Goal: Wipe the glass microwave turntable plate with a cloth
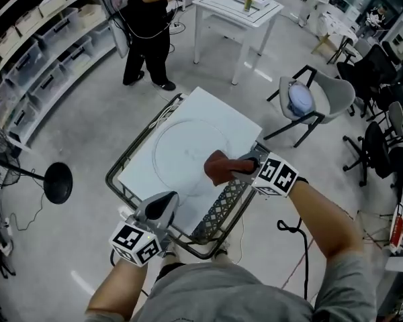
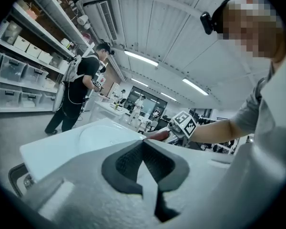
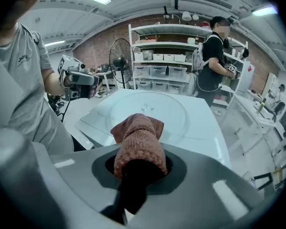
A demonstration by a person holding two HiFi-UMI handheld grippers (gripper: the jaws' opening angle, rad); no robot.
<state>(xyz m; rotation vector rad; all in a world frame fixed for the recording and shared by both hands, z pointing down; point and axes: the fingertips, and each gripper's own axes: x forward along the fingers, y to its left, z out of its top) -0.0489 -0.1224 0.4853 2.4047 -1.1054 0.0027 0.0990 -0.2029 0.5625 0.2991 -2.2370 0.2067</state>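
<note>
The glass turntable plate is lying flat in the middle of the white bench, near the centre of the head view, and it is showing as a faint clear ring against the white top. The right gripper is coming in from the lower right of the frame with its fingers clamped on a bunched reddish-brown cloth. The wad is sitting over the plate's lower-right rim, though whether it is pressing on the glass is not clear. In the right gripper view the cloth is sticking out past the fingers, with the plate spreading out just beyond it. The left gripper is resting at the lower-left edge of the bench with its fingers together on nothing, well apart from the glass. The wiping seems to be only starting. To do it well, the cloth should be laid flatter so that fabric rather than the fingers is meeting the glass, then swept in overlapping arcs from rim to centre with light pressure. As the plate is likely to slide on the smooth top, the left gripper steadying its near rim would help.
</note>
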